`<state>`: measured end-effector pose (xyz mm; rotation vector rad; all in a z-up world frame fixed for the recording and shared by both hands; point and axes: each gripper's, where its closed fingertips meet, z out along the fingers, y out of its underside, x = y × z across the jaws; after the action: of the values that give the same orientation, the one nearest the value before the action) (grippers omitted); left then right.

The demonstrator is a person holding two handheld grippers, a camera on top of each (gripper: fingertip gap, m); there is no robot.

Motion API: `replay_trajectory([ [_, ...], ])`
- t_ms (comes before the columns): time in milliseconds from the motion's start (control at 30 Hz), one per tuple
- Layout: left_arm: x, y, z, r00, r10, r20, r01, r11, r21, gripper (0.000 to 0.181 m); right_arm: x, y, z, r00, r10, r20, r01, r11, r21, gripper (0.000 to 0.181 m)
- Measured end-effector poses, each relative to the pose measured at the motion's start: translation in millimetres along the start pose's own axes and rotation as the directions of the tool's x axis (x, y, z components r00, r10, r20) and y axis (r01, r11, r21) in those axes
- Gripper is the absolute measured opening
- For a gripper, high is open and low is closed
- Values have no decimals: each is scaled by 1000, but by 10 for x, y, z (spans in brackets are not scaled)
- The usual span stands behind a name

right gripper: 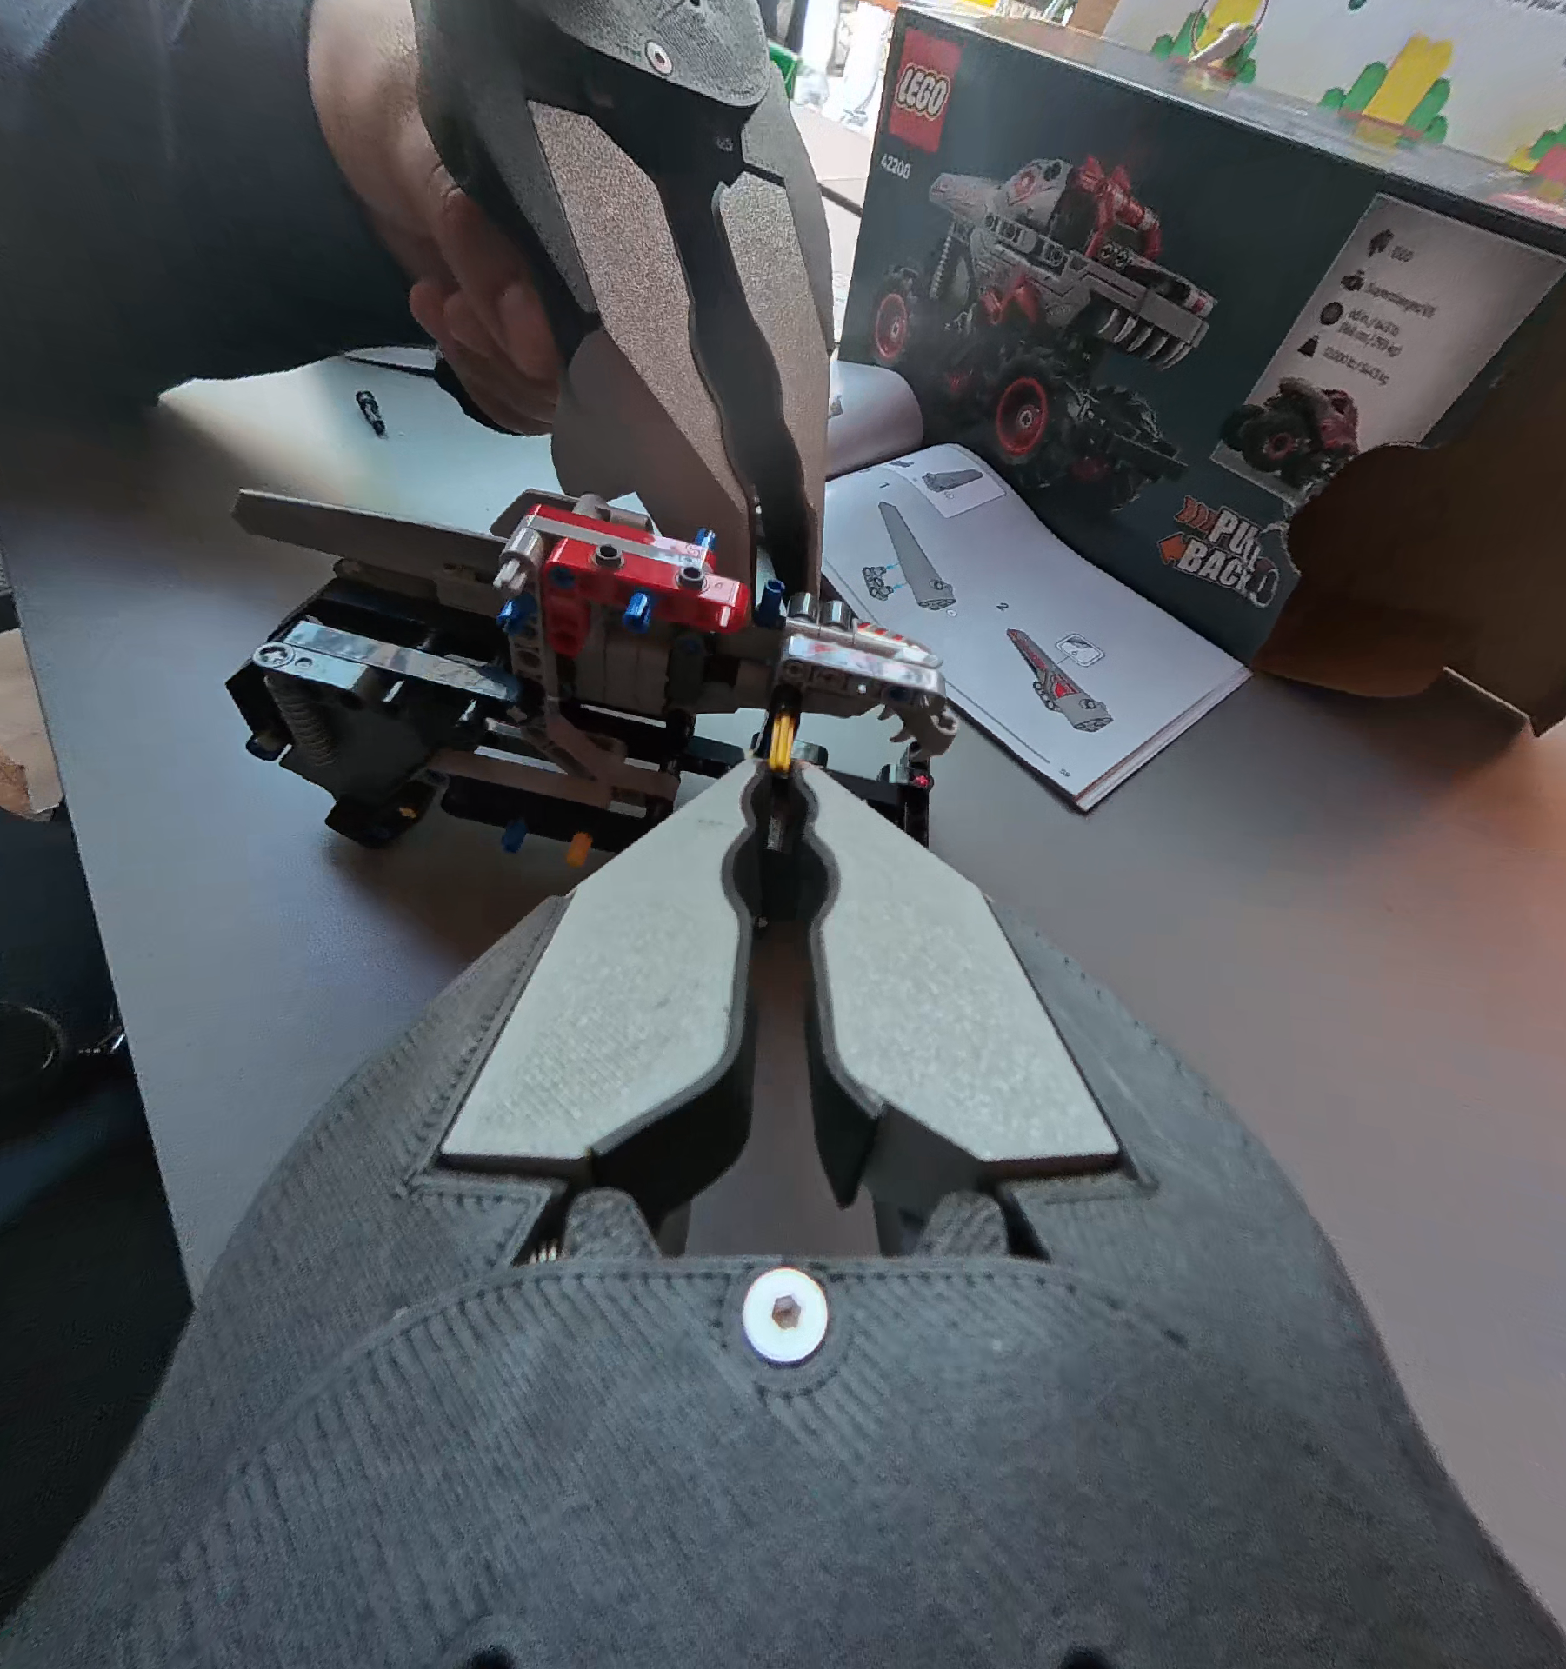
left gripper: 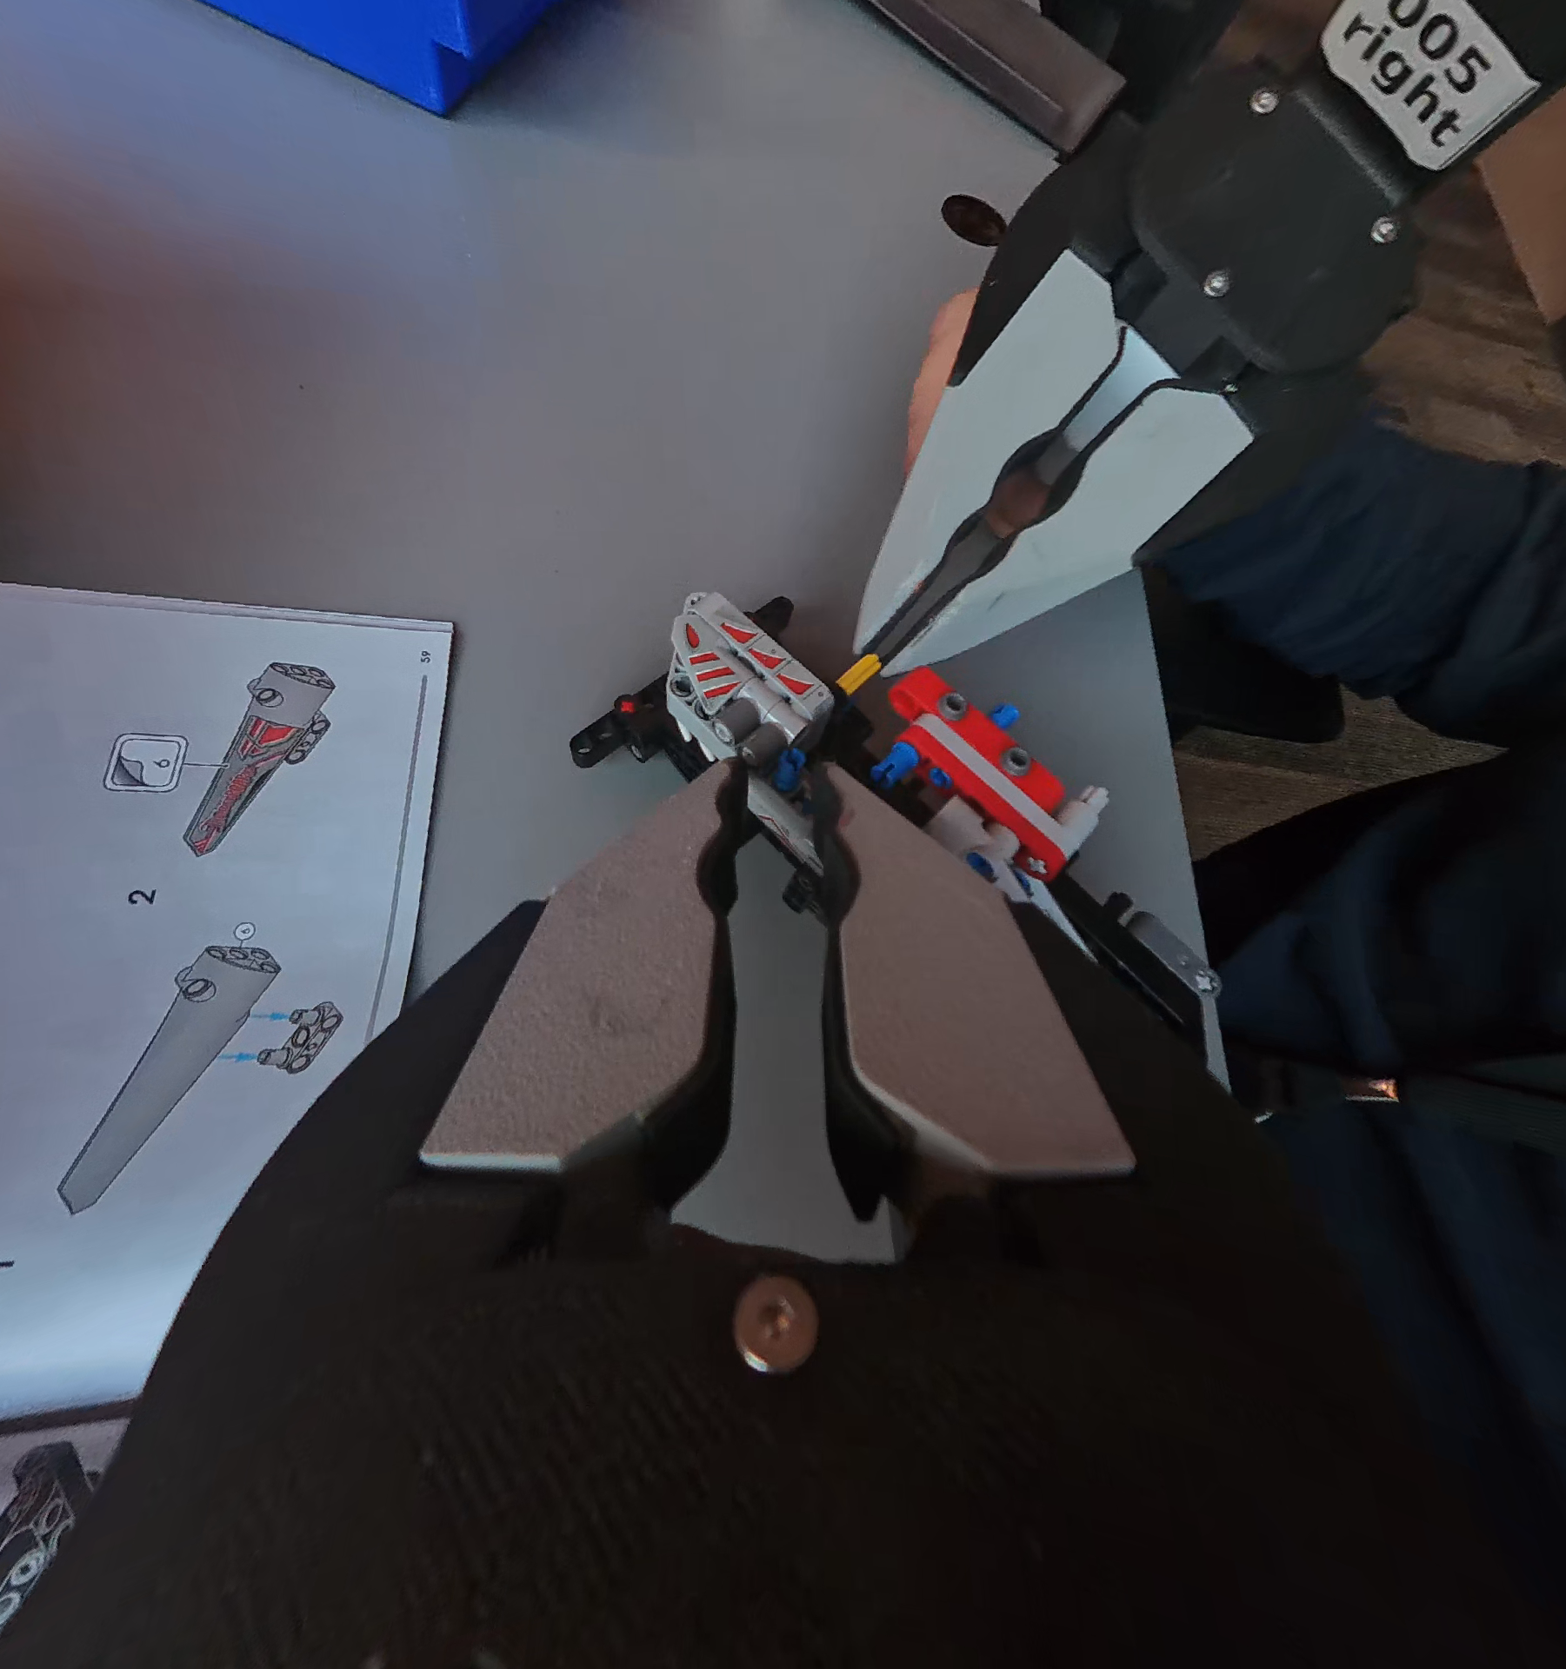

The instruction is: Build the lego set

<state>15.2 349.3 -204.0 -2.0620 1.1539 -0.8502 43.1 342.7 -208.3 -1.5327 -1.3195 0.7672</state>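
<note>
A partly built lego truck model [left gripper: 752, 686] of grey, black and red parts lies on the grey table [left gripper: 399, 361]. My left gripper [left gripper: 779, 777] is shut on the model's grey middle section from above. In the right wrist view the left gripper [right gripper: 779, 578] comes down onto the model [right gripper: 616, 623]. My right gripper [right gripper: 779, 772] is shut on a short yellow axle [right gripper: 781, 736], and the axle's far end meets the underside of the model's grey toothed front. In the left wrist view the right gripper [left gripper: 874, 664] holds the axle [left gripper: 858, 673] against the model beside its red block [left gripper: 978, 750].
An open instruction booklet [left gripper: 219, 903] lies left of the model, and it also shows in the right wrist view [right gripper: 987, 614]. The lego box [right gripper: 1122, 316] stands behind it. A blue bin [left gripper: 381, 36] is at the far edge. A small black part [right gripper: 370, 411] lies loose. The table edge [left gripper: 1185, 813] runs close by the model.
</note>
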Motion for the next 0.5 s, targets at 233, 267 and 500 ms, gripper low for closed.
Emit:
replay_trajectory([
  [233,-17,-11,11,1000,21,10,-21,1000,6,8,-5,7,18,999,23,46,-23,1000,-8,0],
  [267,-21,-12,13,1000,21,15,-21,1000,5,8,-3,7,20,999,16,43,-15,1000,-13,0],
  [500,-37,-6,10,999,23,39,-23,1000,-6,8,12,7,35,999,12,36,-11,999,-33,1],
])
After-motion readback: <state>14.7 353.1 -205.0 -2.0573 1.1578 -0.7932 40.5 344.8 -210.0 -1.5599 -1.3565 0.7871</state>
